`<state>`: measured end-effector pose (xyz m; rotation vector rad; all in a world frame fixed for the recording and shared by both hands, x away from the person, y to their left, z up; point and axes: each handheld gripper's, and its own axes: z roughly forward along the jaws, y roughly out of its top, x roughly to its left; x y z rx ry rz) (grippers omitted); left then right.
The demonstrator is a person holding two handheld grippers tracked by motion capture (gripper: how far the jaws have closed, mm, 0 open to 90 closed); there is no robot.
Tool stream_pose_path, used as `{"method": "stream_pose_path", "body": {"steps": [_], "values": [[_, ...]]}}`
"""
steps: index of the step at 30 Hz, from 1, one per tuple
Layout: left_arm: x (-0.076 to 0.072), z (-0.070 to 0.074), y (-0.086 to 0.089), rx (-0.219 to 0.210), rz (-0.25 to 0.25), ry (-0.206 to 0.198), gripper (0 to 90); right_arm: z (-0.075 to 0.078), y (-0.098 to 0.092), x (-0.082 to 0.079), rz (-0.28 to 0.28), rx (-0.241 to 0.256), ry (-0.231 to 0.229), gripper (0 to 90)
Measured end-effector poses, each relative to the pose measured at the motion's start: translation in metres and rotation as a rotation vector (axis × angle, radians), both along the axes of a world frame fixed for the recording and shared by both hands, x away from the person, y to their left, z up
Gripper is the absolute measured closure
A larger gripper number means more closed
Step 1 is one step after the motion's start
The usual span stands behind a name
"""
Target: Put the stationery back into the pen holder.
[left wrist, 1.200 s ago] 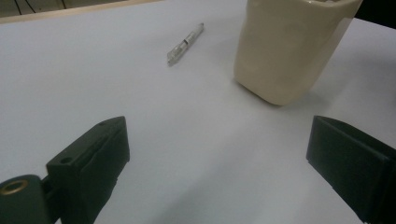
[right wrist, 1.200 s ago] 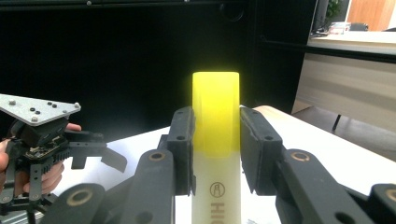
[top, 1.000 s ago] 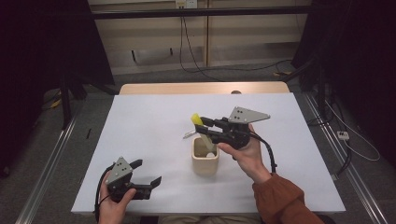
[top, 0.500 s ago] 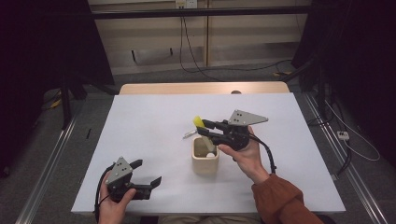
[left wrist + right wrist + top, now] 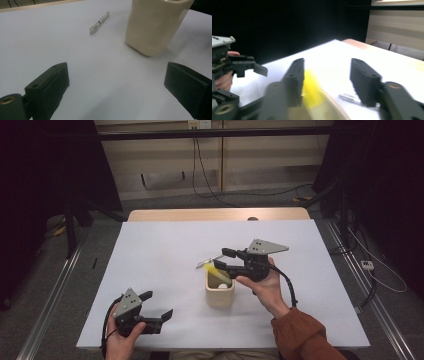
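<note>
Fingers of the right gripper [image 5: 226,260] stand apart above the cream cup [image 5: 220,289], with nothing clamped between them; a yellow marker [image 5: 218,271] sits tilted at the cup's mouth, its upper end just below the spread jaws. In the right gripper view the marker [image 5: 311,88] is a yellow smear beside one finger [image 5: 295,78] (too blurred to say whether they touch). The left gripper [image 5: 156,306] rests near the table's [image 5: 150,255] near left corner, its fingers [image 5: 51,87] also wide apart and holding nothing.

The cup stands roughly mid-table, somewhat toward the near edge, with bare white surface all round it. A clear pen [image 5: 209,261] lies flat just beyond the cup, toward the far edge, apart from it. The far half of the table and both side edges have open room.

The cup's inside is mostly hidden; a pale round shape shows within, but what it is cannot be told. In the left gripper view the cup's [image 5: 155,25] rim is cut off at the top.
</note>
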<state>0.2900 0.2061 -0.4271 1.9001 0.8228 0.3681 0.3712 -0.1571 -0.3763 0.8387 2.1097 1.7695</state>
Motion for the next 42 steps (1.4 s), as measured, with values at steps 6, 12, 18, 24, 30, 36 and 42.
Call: {"method": "stream_pose_path", "body": {"steps": [6,12,18,24,30,36,42], "values": [[0.0,0.0,0.0,0.008,-0.003,-0.003,5.9,0.001,-0.002,0.001,-0.04,-0.073,0.034,27.5],[0.0,0.0,0.0,0.003,-0.001,0.002,5.9,0.003,-0.006,0.0,-0.066,-0.096,0.047,19.4],[0.001,0.0,0.0,0.001,0.0,0.003,5.9,0.005,-0.015,-0.003,-0.091,-0.127,0.056,11.5],[0.005,0.002,0.0,-0.002,0.004,-0.002,5.9,0.001,-0.035,-0.005,-0.133,-0.134,0.077,10.1],[0.008,0.003,0.001,-0.006,0.023,0.001,5.9,0.001,-0.052,-0.009,-0.161,-0.139,0.087,9.2],[0.014,0.003,-0.003,0.011,0.027,0.001,5.9,-0.013,-0.066,-0.018,-0.153,-0.186,0.142,10.6],[0.026,0.005,-0.009,0.032,0.016,0.0,8.7,-0.024,-0.082,-0.025,-0.172,-0.197,0.16,10.2]]}}
